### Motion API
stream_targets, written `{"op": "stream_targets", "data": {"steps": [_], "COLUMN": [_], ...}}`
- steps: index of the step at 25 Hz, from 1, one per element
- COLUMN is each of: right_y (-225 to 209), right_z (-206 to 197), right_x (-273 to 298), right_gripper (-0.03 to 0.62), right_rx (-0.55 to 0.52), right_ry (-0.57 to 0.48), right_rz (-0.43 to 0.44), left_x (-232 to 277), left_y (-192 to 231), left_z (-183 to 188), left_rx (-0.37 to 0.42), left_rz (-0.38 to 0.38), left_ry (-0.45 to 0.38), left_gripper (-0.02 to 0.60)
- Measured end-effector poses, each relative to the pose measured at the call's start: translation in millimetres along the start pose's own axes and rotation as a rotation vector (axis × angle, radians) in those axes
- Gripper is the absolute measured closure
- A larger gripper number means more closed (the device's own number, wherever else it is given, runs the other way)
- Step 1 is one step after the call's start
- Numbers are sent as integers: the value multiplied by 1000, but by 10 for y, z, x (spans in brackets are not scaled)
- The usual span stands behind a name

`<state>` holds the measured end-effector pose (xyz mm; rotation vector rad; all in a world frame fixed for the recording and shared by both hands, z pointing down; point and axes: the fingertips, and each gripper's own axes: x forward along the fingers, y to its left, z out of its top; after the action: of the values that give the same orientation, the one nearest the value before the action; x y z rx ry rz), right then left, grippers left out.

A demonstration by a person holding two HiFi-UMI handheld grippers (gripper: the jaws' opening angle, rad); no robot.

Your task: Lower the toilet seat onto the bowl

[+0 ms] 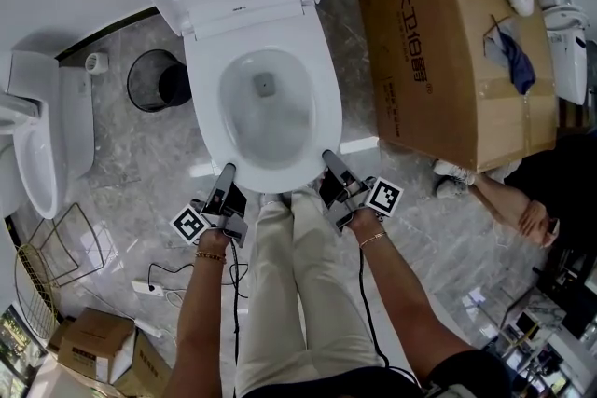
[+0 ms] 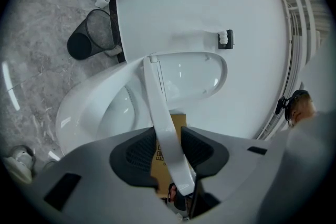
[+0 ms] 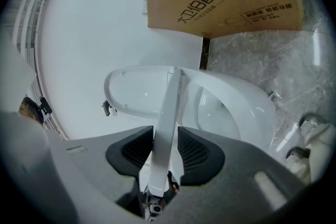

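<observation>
Both the left hand-held gripper (image 2: 169, 148) and the right hand-held gripper (image 3: 165, 152) pinch the seat (image 2: 156, 94) at its near edge. It looks hard, smooth and slippery, so hold tight there.

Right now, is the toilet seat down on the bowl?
Not yet: the seat hangs tilted between raised lid and bowl, clamped by the left hand-held gripper and right hand-held gripper.

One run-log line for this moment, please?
task: lower white plastic toilet seat | left gripper: shut on seat | right gripper: shut on seat | seat: above white ceramic bowl, not down
</observation>
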<state>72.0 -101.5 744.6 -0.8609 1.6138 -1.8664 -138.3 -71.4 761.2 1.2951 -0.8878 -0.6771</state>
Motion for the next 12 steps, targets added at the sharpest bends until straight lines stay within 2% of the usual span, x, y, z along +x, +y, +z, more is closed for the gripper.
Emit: {"op": "stream_targets", "data": {"steps": [12], "right_y": [-331], "right_z": [5], "right_x": [-58], "right_gripper": [447], "right_rx": [18], "right_ry": [-25], "right_rz": [-24], "left_x": [-34], "left_y": [310], "left_z": [-48], "left_rx": [2], "left_rz": [51], "left_ry": [-1], "left_gripper": [445]}}
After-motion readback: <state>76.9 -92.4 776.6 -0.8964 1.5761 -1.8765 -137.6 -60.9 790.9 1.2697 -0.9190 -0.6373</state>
